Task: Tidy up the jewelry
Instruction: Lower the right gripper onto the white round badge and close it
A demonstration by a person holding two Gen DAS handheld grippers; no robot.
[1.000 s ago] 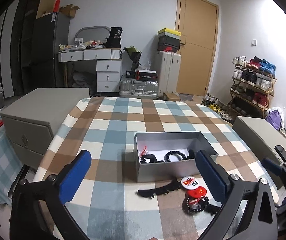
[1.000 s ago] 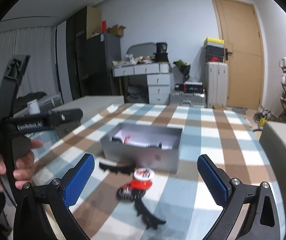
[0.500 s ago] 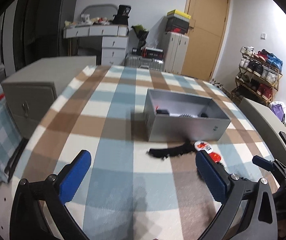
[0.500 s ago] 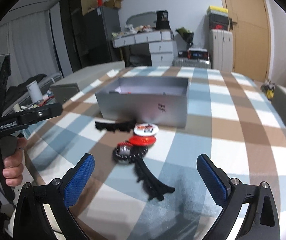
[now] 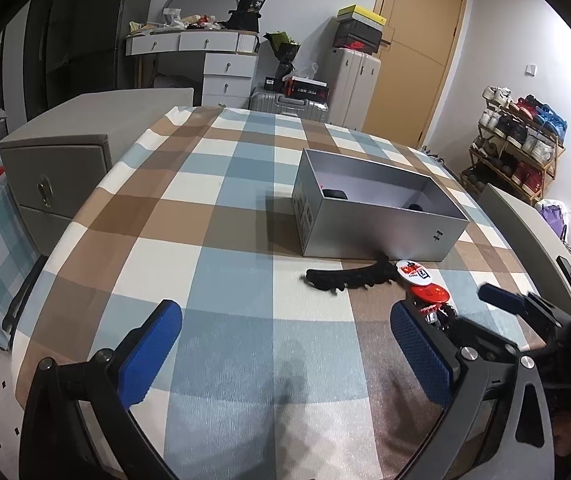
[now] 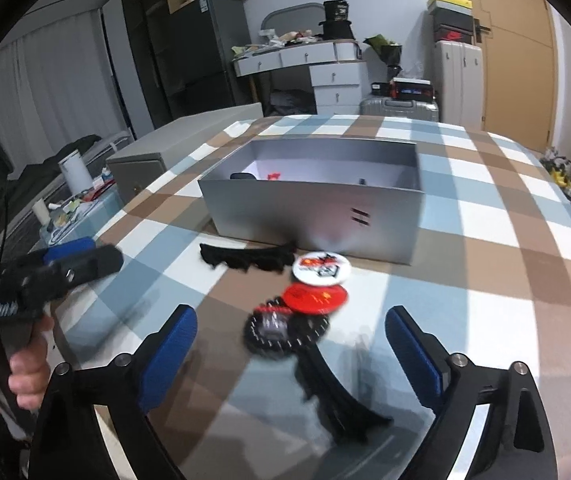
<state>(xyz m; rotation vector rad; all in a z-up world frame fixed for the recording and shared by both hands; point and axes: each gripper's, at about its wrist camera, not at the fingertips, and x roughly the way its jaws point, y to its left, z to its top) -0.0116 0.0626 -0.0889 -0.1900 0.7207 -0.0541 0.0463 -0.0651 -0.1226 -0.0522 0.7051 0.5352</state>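
— What does the left camera show?
— The left gripper (image 5: 285,344) spread wide over the checked tablecloth (image 5: 221,208), holding nothing. A black hair clip (image 5: 349,278) lies just before the grey box (image 5: 373,224).
— And the right?
— The right gripper (image 6: 289,340) gapes empty above a beaded bracelet (image 6: 281,330), which touches a red badge (image 6: 315,298); a white badge (image 6: 321,267) sits beside the box (image 6: 313,216).

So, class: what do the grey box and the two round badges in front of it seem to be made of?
Box: probably cardboard with a matte silver-grey coat; thin flat walls, sharp folded corners, white inside. White badge and red badge: likely metal or plastic buttons under glossy printed film; they shine slightly, but blur leaves it open.
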